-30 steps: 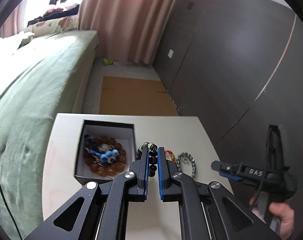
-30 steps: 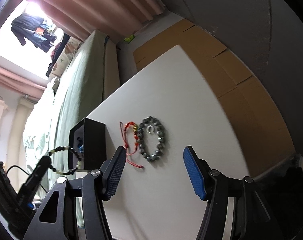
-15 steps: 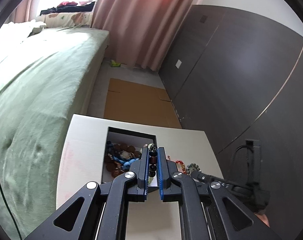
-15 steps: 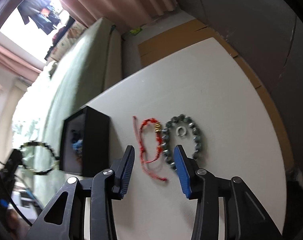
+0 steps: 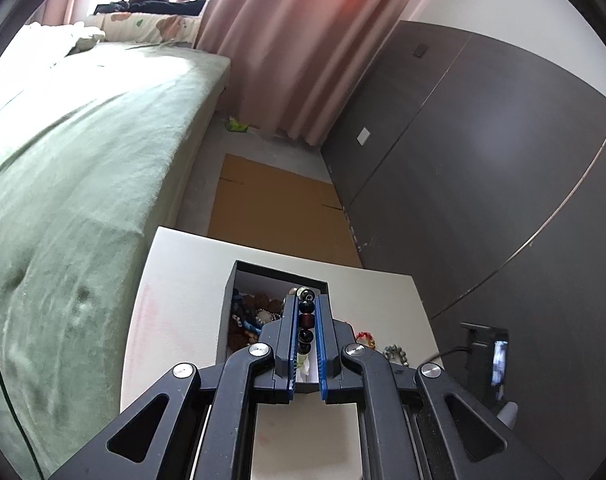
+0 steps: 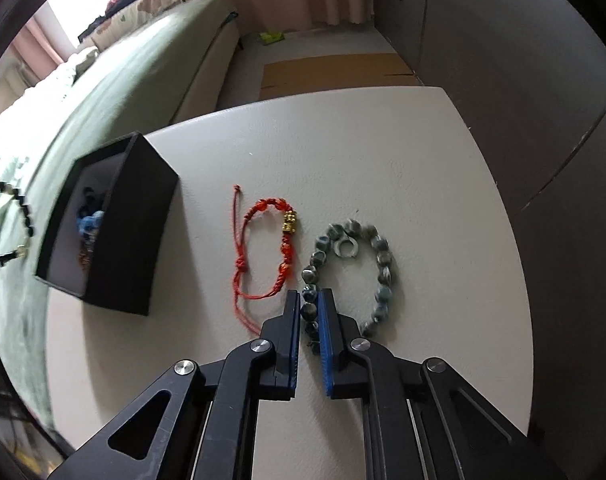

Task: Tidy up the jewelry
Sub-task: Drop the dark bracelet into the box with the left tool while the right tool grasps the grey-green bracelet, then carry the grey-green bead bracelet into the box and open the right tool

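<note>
My left gripper (image 5: 306,300) is shut on a dark bead bracelet (image 5: 306,318) and holds it over the open black box (image 5: 279,270), which holds several brown and blue bead pieces. In the right wrist view that bracelet (image 6: 27,216) hangs left of the box (image 6: 139,216). On the white table (image 6: 383,140) lie a red cord bracelet (image 6: 289,222) with gold beads and a grey-green bead bracelet (image 6: 383,268). My right gripper (image 6: 311,296) points down at the table. Its jaws are closing, and the blue pads pinch the near left beads of the grey-green bracelet.
A green bed (image 5: 83,140) runs along the table's left side. Flat cardboard (image 5: 271,200) lies on the floor beyond the table, with a pink curtain (image 5: 303,40) behind it. Dark wall panels (image 5: 483,160) stand close on the right.
The left gripper has carried the dark bracelet from beside the box to over it. The right gripper has dropped onto the grey-green bracelet, and its jaws went from wide to narrow around the beads.
</note>
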A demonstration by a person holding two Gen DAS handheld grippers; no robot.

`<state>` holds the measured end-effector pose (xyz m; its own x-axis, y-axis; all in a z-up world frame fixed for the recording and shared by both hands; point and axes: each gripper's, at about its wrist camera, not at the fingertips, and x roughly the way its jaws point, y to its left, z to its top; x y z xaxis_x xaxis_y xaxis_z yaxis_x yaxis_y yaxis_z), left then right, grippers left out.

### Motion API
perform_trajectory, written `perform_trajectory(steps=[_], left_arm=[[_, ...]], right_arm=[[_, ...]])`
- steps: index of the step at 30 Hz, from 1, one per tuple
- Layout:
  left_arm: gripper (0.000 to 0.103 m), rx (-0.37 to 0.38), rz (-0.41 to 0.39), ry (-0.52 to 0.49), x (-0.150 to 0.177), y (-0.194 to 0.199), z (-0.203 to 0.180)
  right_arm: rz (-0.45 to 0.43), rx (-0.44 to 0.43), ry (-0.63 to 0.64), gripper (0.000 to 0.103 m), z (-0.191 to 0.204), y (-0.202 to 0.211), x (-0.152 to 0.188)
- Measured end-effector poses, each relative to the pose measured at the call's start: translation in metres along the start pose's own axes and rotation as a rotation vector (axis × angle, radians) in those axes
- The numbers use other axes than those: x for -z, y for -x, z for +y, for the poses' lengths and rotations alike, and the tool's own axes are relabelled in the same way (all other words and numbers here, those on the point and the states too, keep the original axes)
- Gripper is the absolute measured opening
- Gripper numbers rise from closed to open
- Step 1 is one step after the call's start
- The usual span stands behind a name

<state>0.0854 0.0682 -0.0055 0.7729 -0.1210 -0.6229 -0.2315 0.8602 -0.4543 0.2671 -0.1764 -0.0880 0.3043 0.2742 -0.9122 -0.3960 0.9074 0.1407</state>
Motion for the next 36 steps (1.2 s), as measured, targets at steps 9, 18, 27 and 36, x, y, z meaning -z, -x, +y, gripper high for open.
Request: perform_trajectory(steps=[9,18,27,36], left_arm=[[0.007,0.081,0.021,-0.001,-0.012,-0.014,-0.001],[0.029,0.011,0.133,0.053,-0.008,-0.056,0.012],[0.069,-0.022,0.059,0.165,-0.006,-0.030,0.048],[0.069,-0.030,0.070,0.161,-0.006,-0.026,0.052]], right_arm=[[-0.155,-0.150,-0.111,0.010,-0.004,0.052,0.000],[-0.199,-0.245,-0.207,0.010,0.002,0.052,-0.005],[-0.274,-0.317,-0.216,0.010,0.006,0.068,-0.004],[-0.387,-0.429,-0.175,0.010,0.034,0.093,-0.010]])
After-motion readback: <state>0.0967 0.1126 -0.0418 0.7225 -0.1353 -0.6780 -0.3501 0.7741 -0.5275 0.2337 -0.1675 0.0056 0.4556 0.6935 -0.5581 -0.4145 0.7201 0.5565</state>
